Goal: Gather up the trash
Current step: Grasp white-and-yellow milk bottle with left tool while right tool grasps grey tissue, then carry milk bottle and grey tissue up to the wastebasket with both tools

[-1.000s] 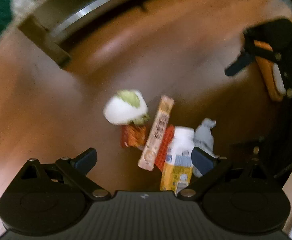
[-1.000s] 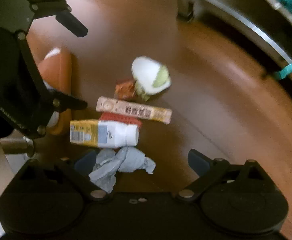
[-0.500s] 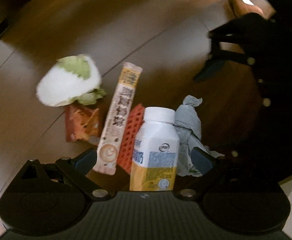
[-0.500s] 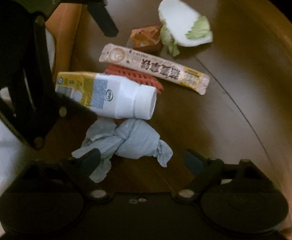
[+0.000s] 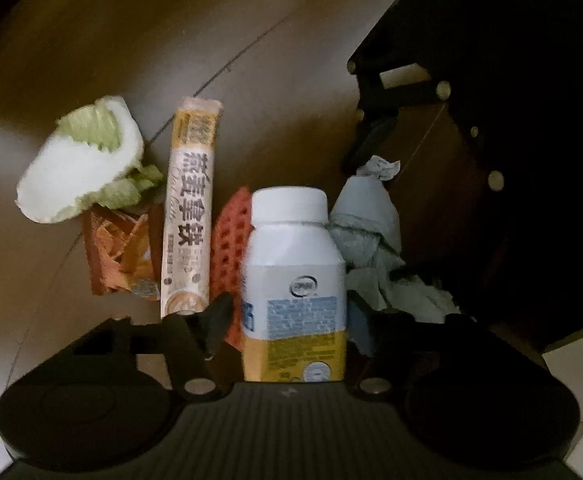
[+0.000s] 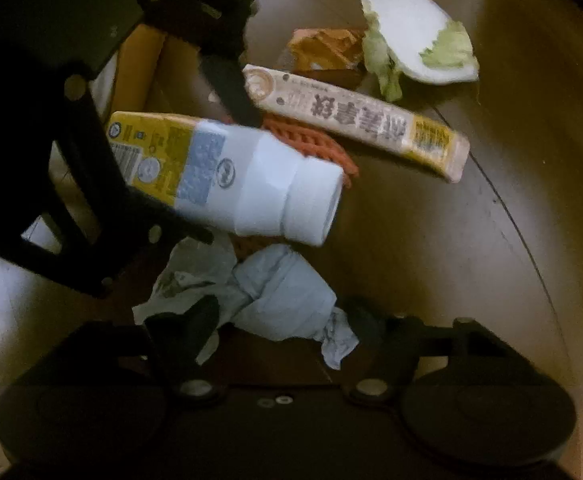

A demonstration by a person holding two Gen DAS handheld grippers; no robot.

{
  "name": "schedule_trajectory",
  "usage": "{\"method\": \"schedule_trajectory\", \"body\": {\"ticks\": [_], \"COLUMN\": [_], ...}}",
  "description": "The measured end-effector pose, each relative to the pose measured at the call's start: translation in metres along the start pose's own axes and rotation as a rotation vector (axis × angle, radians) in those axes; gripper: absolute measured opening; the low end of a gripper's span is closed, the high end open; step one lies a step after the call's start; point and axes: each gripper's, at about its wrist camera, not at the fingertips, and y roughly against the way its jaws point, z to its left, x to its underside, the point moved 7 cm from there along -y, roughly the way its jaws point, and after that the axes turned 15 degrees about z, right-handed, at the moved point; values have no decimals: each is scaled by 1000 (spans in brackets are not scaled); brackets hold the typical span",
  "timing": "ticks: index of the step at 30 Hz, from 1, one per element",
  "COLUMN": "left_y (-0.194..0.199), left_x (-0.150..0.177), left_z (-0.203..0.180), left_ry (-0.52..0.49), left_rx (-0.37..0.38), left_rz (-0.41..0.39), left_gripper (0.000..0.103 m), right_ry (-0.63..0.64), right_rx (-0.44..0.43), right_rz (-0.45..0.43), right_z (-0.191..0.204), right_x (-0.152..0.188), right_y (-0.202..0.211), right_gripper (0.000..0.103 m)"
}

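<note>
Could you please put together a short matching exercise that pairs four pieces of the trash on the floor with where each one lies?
Things:
1. milk bottle
2. crumpled tissue
3. cabbage piece
4. orange snack wrapper

Places:
a. partly under the cabbage, beside the long coffee sachet
b. between the fingers of the left gripper, on its side over the red mesh
c. at the far end of the row from the tissue
d. between the fingers of the right gripper

Pairs: 1-b, 2-d, 3-c, 4-a
</note>
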Motion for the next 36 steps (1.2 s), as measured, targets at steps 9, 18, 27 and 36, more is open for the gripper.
{"method": "schedule_trajectory", "body": {"ticks": [9,18,27,36], "left_y": [10,53,154,283], "left_x": [1,4,-4,19], "left_z": [11,21,19,3], "left_ry": [23,8,58,200], "left_rx": [27,31,-50,-185], "left_rz": [-40,-103,-263,-472], "left_gripper": [53,52,52,52], "right_ry": [-92,-157,-246,-363], "right_rx": [-17,53,163,256], "right_rz": [21,-6,-152,-387], "right_z": [-16,-34,-44,-34], "right_x": [7,30,46,86], "right_y": [14,73,184,305], "right_gripper": [40,36,36,35]}}
